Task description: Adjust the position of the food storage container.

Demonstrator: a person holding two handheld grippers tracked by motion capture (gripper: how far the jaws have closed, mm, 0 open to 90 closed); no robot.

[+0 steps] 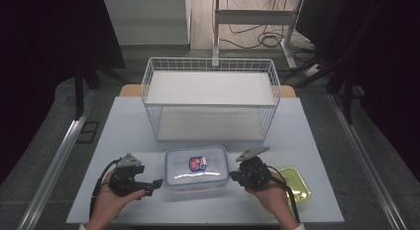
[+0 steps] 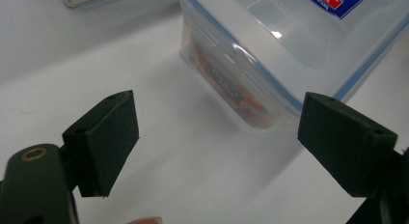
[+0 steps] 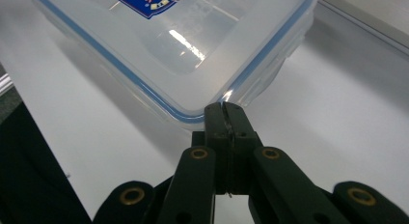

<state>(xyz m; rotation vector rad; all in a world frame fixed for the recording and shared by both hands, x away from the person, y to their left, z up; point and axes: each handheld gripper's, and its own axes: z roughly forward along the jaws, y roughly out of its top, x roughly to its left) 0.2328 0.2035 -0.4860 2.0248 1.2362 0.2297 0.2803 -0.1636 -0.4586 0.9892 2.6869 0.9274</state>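
**Taking hold of the lidded container**

We take the wire basket [image 1: 210, 98] as our landmark, at the far middle of the white table [image 1: 124, 121]. Just in front of it, at the near side, sits the clear plastic container [image 1: 196, 166] with its blue-sealed lid and a red-and-blue label. To the right of the container, well nearer us than the basket, lies a yellow-green lid [image 1: 297, 183].

We judge the container stiff, smooth and likely slippery, and fairly light; something orange shows through its wall. The lid rim and side flaps look like the best places to grip, since the flat top offers no purchase.

Our left gripper [image 2: 217, 137] stands left of the container, jaws wide apart with nothing between them. Our right gripper [image 3: 225, 110] is pinched fully closed, its tips at the container's right corner; we cannot tell whether they touch it.
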